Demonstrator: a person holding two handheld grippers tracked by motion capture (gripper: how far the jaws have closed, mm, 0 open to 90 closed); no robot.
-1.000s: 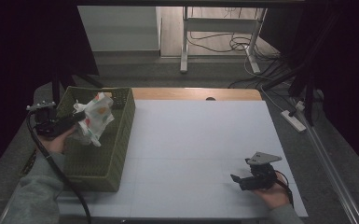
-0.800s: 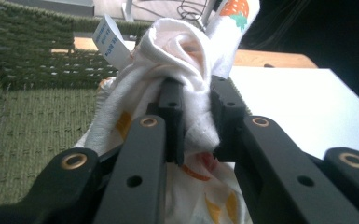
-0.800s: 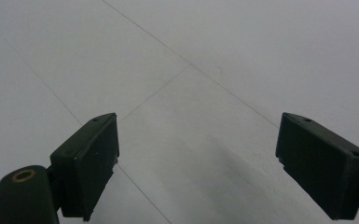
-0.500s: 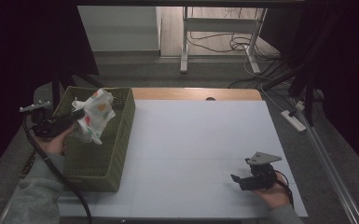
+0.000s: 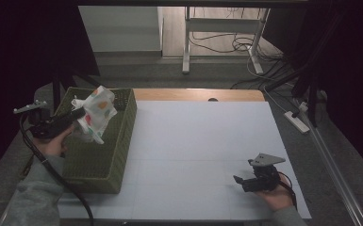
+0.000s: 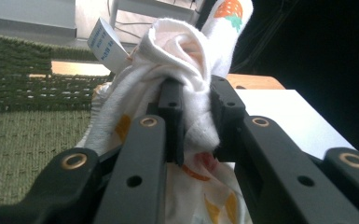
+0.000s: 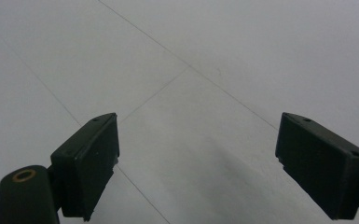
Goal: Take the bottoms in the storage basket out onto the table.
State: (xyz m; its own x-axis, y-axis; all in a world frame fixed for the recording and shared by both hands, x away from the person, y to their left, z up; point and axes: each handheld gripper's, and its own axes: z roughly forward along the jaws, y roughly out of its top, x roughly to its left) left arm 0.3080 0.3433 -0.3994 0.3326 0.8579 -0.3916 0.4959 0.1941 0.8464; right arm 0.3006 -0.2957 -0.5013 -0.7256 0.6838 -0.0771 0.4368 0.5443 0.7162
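Big white table (image 5: 202, 141) takes up most of the scene, with a green woven basket (image 5: 104, 155) sitting at its left edge. The left gripper (image 5: 78, 114) is clenched on a white cloth with orange and green fruit prints (image 5: 96, 113), holding it up above the far half of the basket. From the left gripper view you can see the jaws pinching a bunched fold of the cloth (image 6: 186, 70) pretty tight, the rest drooping below them, and a little white label (image 6: 105, 44) sticking out at the top left. The right gripper (image 5: 240, 181) is way over at the near right of the table, resting low in the person's hand, jaws spread wide with nothing between them, just bare table under it (image 7: 191, 93).

So I'd say this is the lift-out step: cloth is clear of the basket but hanging over it. My guess for the next move is carrying it right, over the open table, and setting it down. The trailing end hangs close to the basket's right wall, so it needs enough height to not snag.
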